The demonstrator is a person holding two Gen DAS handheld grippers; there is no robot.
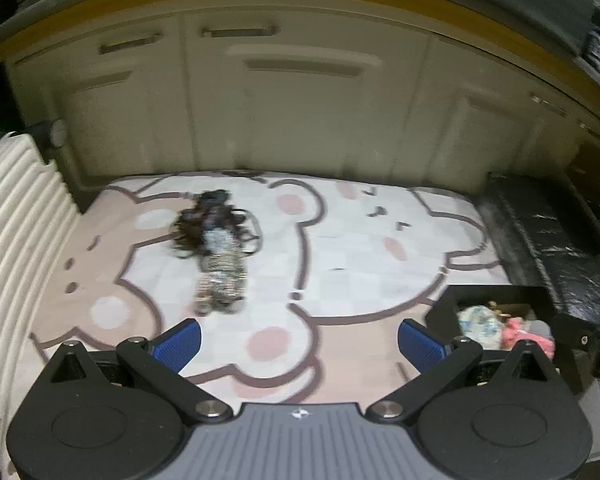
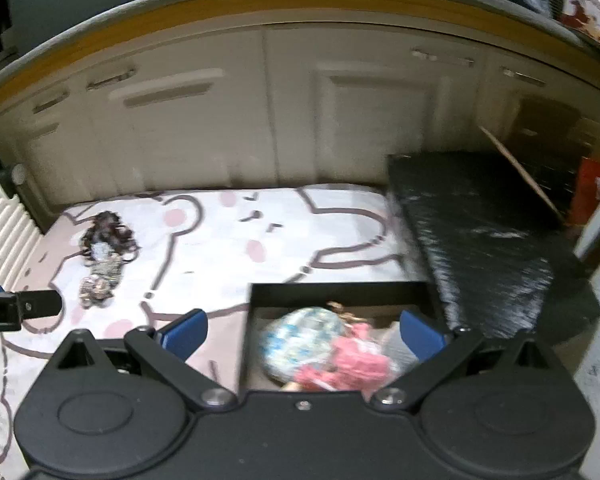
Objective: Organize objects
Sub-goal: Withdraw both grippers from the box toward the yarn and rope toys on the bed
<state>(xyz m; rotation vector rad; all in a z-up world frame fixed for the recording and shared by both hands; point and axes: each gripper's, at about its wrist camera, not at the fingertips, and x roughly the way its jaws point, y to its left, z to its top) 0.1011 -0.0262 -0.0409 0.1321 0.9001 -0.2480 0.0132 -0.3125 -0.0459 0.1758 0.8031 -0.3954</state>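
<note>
On the cartoon mat (image 1: 340, 248) a dark-haired doll (image 1: 216, 248) lies alone, ahead of my left gripper (image 1: 300, 340), whose blue pads gape wide, empty. My right gripper (image 2: 304, 334), equally wide, hovers over a black box (image 2: 336, 292) holding toys (image 2: 328, 352).

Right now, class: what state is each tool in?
Left tool: open, holding nothing.
Right tool: open, holding nothing.

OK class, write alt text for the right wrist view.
Open tongs hover over a black box holding a patterned fan and pink doll. Left of it, a dark-haired doll lies on the bear-print mat.
</note>
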